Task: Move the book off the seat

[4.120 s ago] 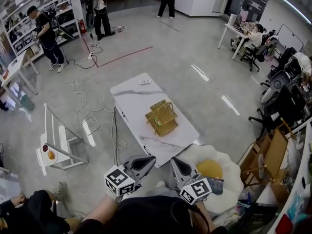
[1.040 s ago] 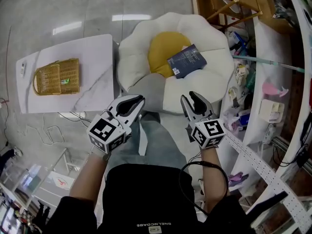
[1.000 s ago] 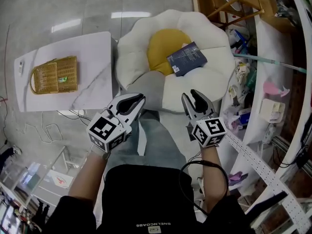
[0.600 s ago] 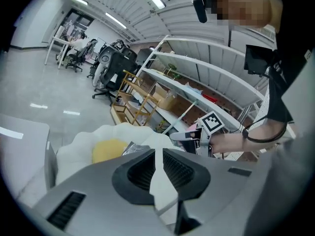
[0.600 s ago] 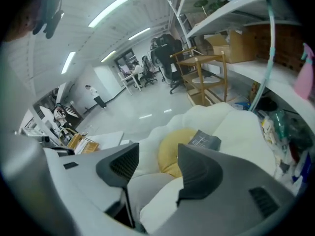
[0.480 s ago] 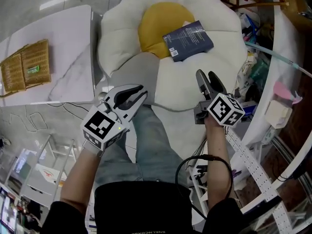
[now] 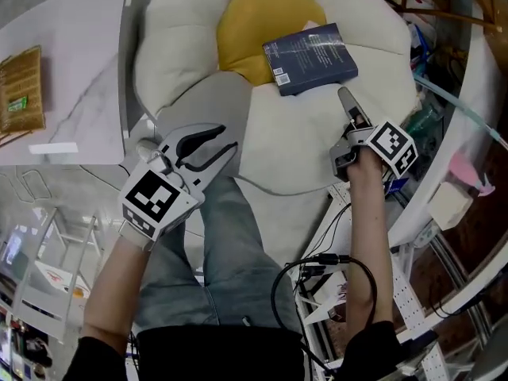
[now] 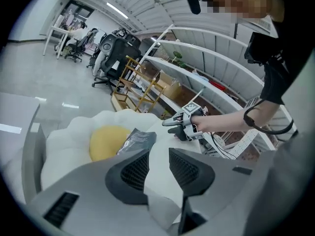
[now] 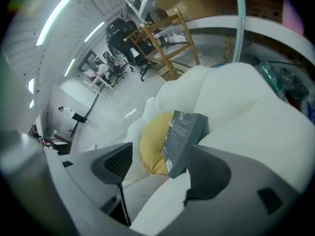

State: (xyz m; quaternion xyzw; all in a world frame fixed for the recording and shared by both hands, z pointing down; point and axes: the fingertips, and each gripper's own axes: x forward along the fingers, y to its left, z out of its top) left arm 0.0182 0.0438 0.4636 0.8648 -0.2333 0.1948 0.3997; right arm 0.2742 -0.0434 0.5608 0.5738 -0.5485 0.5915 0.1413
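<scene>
While the dark blue book lies flat on the white flower-shaped seat cushion, one corner overlapping its yellow centre, the right claw hovers just short of it. The tip points at the book's near edge without touching it. Its jaws stand spread, having just been opening. In the right gripper view the book shows ahead in the gap between them, with nothing pinched.

Further back, the left claw hangs over a white petal close to the person's jeans-clad leg, well apart from the book, which lies ahead of it. Its jaws have also just been opening and are parted, with only cushion between them.

Off to the left claw's left stands a white marble counter with a woven basket on it.
</scene>
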